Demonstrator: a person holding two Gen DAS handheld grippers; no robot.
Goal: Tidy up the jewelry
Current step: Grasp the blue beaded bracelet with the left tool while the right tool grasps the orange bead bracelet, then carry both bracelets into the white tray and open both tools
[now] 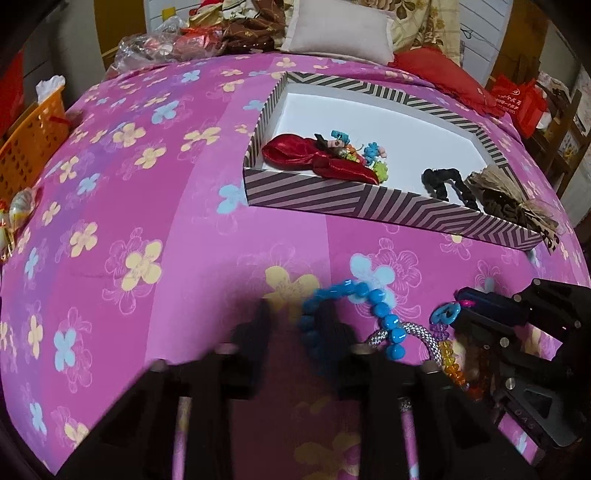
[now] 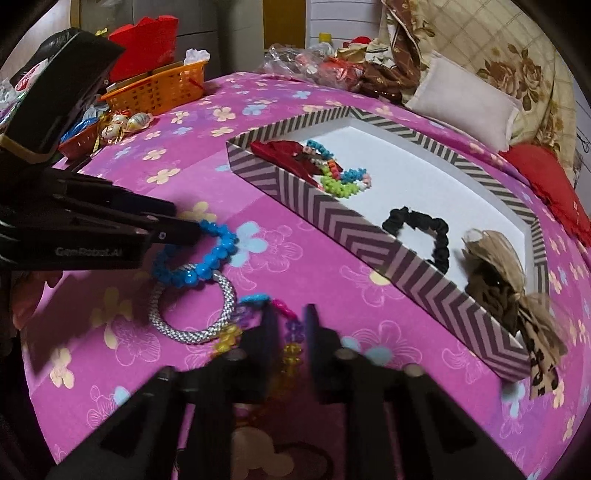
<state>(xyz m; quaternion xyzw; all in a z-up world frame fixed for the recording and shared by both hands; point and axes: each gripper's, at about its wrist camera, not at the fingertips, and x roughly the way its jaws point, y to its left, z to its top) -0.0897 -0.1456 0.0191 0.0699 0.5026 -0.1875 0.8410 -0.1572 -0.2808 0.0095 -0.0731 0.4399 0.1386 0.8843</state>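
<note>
Pink flowered bedspread across a bed, bearing a striped shallow box at about one o'clock in the left wrist view. Inside the box: a red velvet bow and a heap of small coloured bead pieces at its far-left end, a black scrunchie nearer the middle, a tan and leopard-print hair bow draped over the near-right corner.

On the bedspread before the box, three bracelets in a touching cluster: a blue bead bracelet, a silver mesh bangle just below it, a chain of translucent coloured beads at the bangle's right.

Left gripper reaching in from nine o'clock in the right wrist view, fingers closed on the blue bead bracelet's rim. Right gripper at six o'clock, fingers drawn close about the coloured bead chain, strand running between them; firm pinch hard to confirm through blur.

Orange basket at the bed's far-left edge, a pale pillow and a red cushion beyond the box.
</note>
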